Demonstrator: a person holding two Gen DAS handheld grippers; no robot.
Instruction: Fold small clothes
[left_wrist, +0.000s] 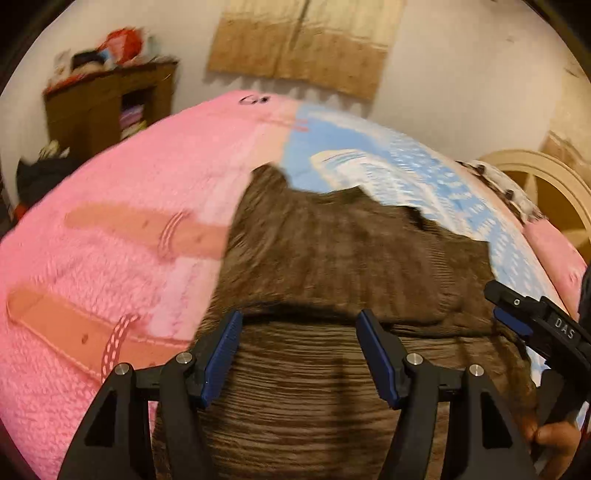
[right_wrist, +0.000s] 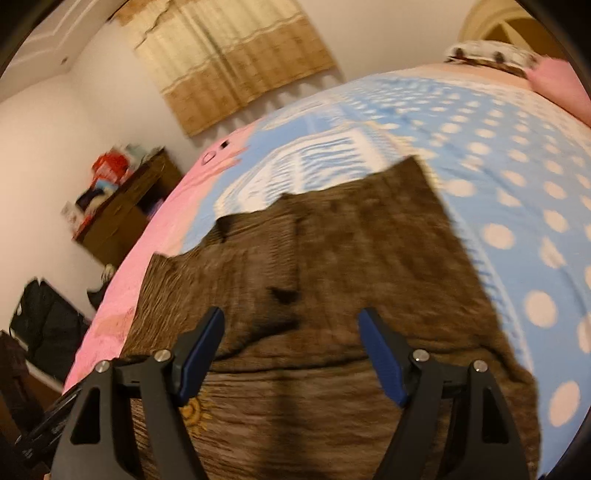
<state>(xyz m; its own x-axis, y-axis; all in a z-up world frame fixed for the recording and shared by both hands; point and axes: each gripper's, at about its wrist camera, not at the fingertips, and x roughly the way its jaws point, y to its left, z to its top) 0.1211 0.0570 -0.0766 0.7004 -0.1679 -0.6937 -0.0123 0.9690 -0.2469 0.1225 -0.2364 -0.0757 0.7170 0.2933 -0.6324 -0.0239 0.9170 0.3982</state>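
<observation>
A brown ribbed garment lies spread on the bed's pink and blue blanket, with a folded edge running across it. The left gripper hangs over that fold with jaws apart, nothing between them. The right gripper is likewise wide open above the garment, gripping nothing.

brown garment blurred, near edge cut off
</observation>
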